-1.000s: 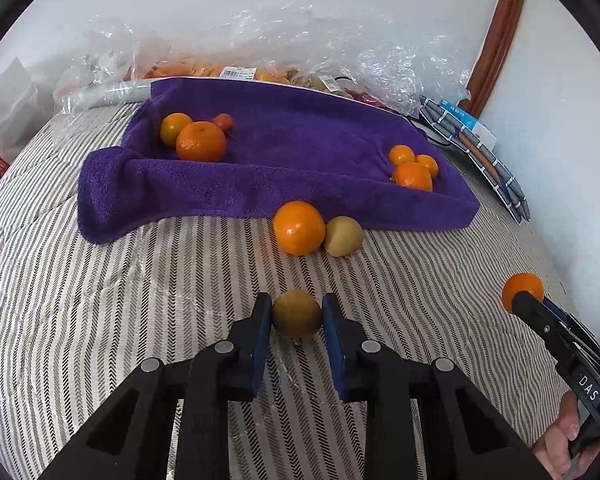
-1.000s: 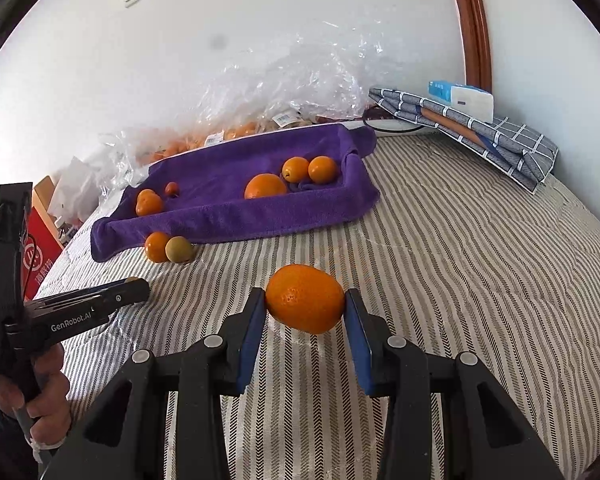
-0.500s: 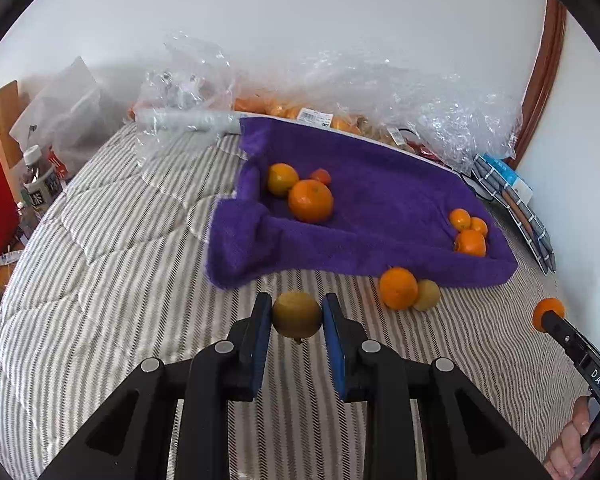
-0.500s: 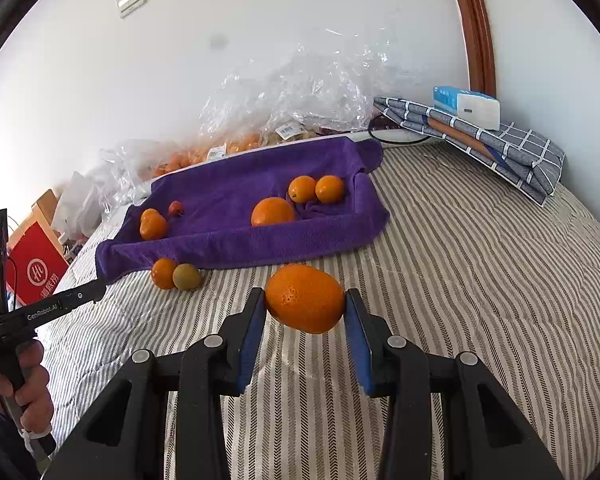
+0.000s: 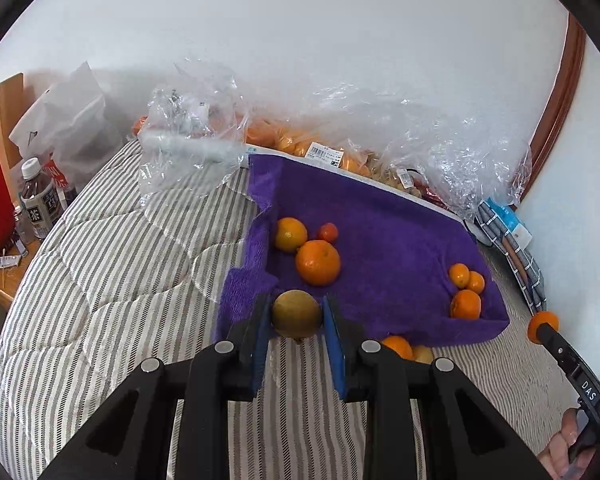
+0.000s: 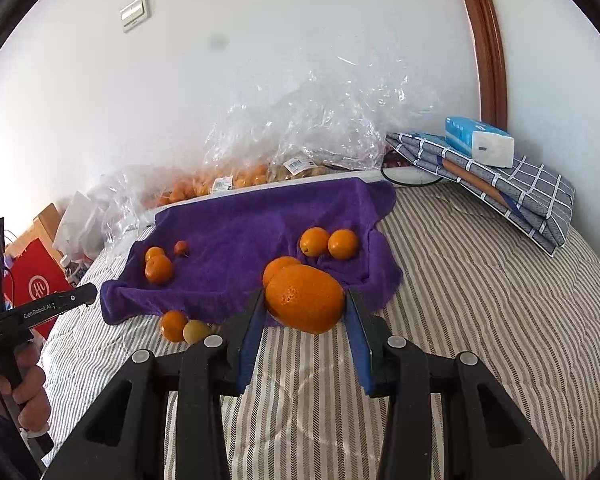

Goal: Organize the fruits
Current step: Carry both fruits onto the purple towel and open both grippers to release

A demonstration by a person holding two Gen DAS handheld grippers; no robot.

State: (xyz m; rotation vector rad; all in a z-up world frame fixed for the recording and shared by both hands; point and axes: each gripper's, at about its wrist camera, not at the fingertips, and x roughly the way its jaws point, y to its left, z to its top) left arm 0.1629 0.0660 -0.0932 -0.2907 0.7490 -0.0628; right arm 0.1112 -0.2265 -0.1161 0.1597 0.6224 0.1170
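My left gripper [image 5: 296, 316] is shut on a small brownish-green fruit [image 5: 296, 314], held in the air over the near edge of the purple towel [image 5: 380, 240]. In the right wrist view, my right gripper [image 6: 305, 300] is shut on a large orange [image 6: 305, 298], raised before the towel's [image 6: 252, 232] front right. On the towel lie two oranges and a small red fruit [image 5: 327, 233] at the left, and three oranges [image 5: 466, 304] at the right. An orange [image 6: 173, 325] and a greenish fruit [image 6: 196, 331] sit on the bed just in front of the towel.
Clear plastic bags of fruit [image 5: 380, 136] line the wall behind the towel. A folded checked cloth with a tissue pack [image 6: 480, 140] lies at the right. A bottle [image 5: 38, 204] and a red bag [image 6: 36, 284] stand left of the striped bed [image 5: 120, 280].
Both grippers have risen with their fruit. The left one swung so the towel's left end now sits straight ahead of it. The right one drew closer to the towel's front right.
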